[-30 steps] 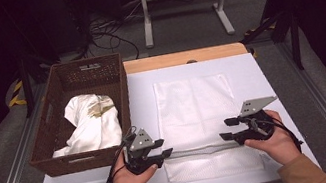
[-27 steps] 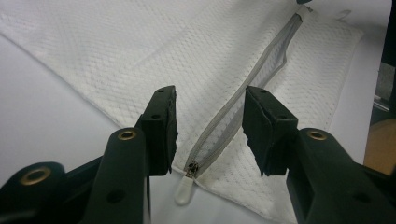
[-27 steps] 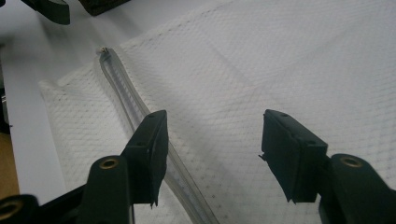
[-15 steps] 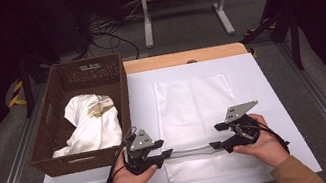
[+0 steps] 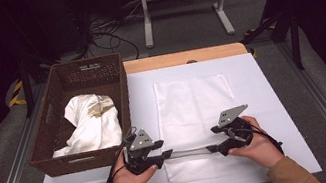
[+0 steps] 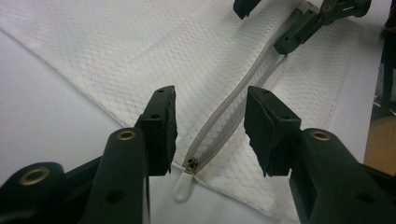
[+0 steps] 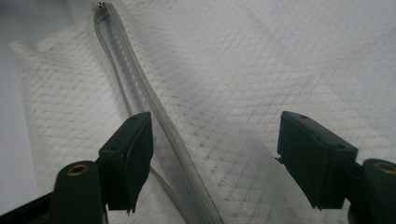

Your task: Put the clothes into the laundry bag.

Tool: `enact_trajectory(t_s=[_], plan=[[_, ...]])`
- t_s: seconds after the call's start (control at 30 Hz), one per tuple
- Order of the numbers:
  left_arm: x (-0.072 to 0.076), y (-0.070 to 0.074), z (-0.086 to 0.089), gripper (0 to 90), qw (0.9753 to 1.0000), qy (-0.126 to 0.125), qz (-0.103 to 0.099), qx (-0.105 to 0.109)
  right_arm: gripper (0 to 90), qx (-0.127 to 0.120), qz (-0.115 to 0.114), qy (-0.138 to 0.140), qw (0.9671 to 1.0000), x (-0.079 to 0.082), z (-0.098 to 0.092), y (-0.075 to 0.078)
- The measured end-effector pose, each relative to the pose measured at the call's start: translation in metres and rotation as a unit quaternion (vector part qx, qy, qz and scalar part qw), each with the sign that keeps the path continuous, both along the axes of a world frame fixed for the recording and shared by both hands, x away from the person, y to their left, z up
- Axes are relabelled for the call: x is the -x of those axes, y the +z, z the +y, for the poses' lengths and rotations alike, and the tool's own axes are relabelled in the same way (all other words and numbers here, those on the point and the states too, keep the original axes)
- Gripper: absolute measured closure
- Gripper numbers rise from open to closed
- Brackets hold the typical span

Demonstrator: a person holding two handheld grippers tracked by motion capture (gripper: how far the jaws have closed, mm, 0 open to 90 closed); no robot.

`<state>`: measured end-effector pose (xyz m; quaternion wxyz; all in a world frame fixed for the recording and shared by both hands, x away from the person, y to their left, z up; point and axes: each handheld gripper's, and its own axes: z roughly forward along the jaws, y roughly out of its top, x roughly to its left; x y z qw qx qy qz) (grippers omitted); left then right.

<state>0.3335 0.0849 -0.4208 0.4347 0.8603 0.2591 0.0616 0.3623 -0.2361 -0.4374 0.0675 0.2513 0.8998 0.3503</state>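
Mesh bag (image 5: 195, 111) flat on surface (image 5: 274, 102), zipper (image 5: 189, 152) running left-right along near end, between spread jaws of left gripper (image 5: 166, 155) and right gripper (image 5: 211, 149).

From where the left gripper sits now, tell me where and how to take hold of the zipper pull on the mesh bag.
Grip the white zipper pull by its rounded tab, which hangs off the mesh bag onto the table. Bring the left gripper down from above. Its open jaws already straddle the zipper line, and the tab lies flat and slim by the left jaw, so probably shift slightly that way and pinch across its width.
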Motion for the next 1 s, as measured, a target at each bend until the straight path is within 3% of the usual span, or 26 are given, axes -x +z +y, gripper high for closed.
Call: enact_trajectory(t_s=[0.3,0.63,1.0], plan=[[0.000,-0.001,-0.001,54.1,1.0000,-0.005,0.003,-0.005,24.9,0.031,-0.005,0.001,0.9995,0.001,0.006,-0.006],[0.000,-0.002,-0.002,53.2,0.9999,-0.006,0.008,-0.009,23.8,0.048,-0.010,0.004,0.9988,0.000,0.012,-0.010],[0.000,-0.002,-0.002,53.1,0.9999,-0.005,0.005,-0.011,40.0,0.047,-0.027,-0.009,0.9985,-0.003,0.014,-0.006]])
